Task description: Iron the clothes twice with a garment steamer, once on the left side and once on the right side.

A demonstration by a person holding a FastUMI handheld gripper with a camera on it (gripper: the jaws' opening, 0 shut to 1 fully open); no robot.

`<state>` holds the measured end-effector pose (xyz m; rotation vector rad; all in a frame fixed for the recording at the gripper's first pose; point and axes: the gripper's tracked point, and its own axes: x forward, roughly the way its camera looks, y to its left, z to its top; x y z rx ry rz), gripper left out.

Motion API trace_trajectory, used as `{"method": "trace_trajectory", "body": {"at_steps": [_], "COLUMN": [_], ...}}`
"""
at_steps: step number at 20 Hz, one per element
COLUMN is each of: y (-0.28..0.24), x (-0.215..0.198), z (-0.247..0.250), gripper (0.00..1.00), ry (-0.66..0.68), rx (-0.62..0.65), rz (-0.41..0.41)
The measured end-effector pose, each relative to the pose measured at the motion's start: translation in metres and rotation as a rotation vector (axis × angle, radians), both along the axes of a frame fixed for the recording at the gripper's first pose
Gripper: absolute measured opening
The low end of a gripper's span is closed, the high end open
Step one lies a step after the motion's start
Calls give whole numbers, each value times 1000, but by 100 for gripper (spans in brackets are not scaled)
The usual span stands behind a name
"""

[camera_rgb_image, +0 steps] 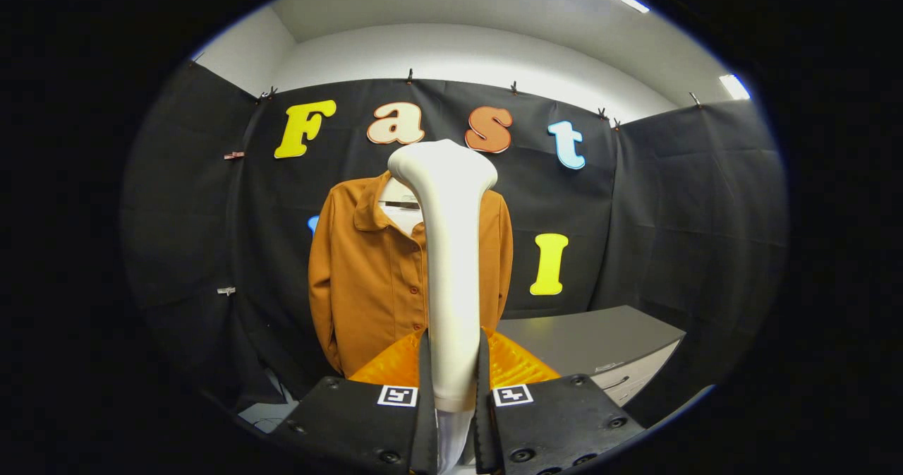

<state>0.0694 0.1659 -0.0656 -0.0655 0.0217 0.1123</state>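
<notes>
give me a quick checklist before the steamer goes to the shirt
1. Grip: fingers shut on the steamer handle from both sides: ok.
2. Steamer upright, head on top: ok.
3. Shirt hangs open-faced beyond the steamer: ok.
4. Head touching the cloth: not ok, held short of it.
5. Which side comes first: cannot tell.
6. Steam on: cannot tell.

The gripper (453, 380) points forward at the shirt (367, 277), its two fingers (425, 390) nearly parallel and drawn close together. Both press on the handle of the steamer (451, 263) (one on each side), which stands upright between them and rises ahead of the shirt's front. The finger bases sit level, side by side, below the shirt's hem.
</notes>
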Motion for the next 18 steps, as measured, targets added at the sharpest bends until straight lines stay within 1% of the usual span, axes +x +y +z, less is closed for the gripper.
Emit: {"method": "trace_trajectory", "body": {"at_steps": [18], "y": [-1], "x": [4], "z": [-1], "gripper": [24], "ry": [6], "rx": [6], "rz": [-5]}}
